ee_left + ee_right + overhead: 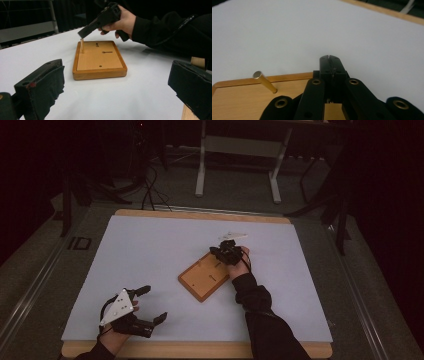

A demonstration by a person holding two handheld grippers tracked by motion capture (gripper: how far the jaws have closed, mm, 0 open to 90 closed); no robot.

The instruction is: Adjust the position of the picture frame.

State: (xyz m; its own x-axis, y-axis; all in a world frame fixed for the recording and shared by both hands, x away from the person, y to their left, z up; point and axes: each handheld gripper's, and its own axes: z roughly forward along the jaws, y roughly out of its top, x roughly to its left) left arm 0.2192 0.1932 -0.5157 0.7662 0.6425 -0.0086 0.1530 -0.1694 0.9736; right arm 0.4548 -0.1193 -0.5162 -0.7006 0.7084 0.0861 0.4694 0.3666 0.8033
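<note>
While the right gripper (226, 249) sits just right of centre in the high view, over the far end of the wooden board (206, 276), its jaws are pressed together with nothing between them. That board lies at mid-frame on the pale table sheet (150, 250). At lower left the left gripper (150, 305) rests low on the sheet, jaws spread wide and empty.

From the left gripper view, the board is a flat rectangular tray of smooth tan wood with rounded corners and a raised rim, centred in the frame. A slim wooden peg (82, 46) stands upright in a hole at the board's far left corner; the right gripper (83, 32) hangs just above its top, apart from it. Black padded jaws frame the bottom corners.

Through the right gripper view, the peg (265, 82) leans across the lower left, round-ended and pale.

I judge the peg light, stiff and somewhat slick, best pinched across its shaft near the top; the board looks heavier and steady enough to stay put.
</note>
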